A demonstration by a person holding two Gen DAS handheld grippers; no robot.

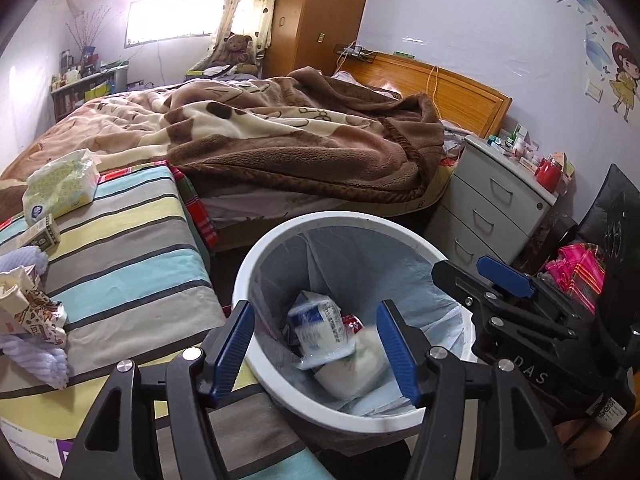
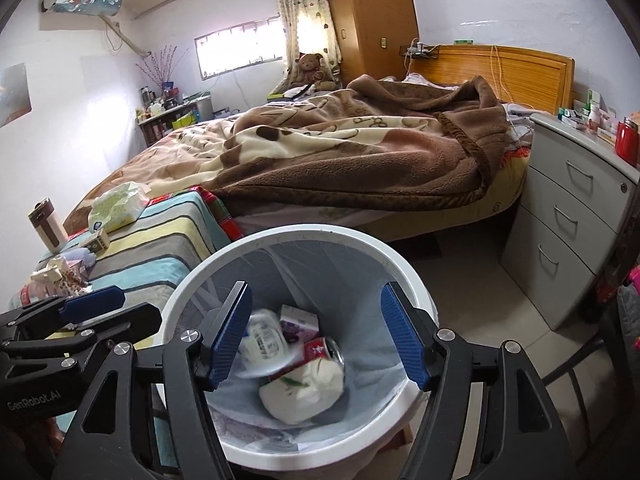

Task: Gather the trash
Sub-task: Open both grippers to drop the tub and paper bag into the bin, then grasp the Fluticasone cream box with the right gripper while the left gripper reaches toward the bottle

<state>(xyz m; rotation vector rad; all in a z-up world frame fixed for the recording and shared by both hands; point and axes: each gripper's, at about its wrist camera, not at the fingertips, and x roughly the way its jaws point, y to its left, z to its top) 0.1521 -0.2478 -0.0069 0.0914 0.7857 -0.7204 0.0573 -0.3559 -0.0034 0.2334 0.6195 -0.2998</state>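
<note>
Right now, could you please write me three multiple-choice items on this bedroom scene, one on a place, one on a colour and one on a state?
1. Where does the tissue pack lie?
A. in the bin
B. on the striped cover
C. on the drawer unit

2. What colour is the rim of the trash bin?
A. white
B. green
C. black

3. How do both grippers stand over the bin?
A. shut on a can
B. shut on a carton
C. open, holding nothing

Answers:
1. B, it rests on the striped cover beside the bed.
2. A, the ring around the pale liner is white.
3. C, the left gripper and right gripper show wide gaps, with the trash lying below in the bin.
</note>
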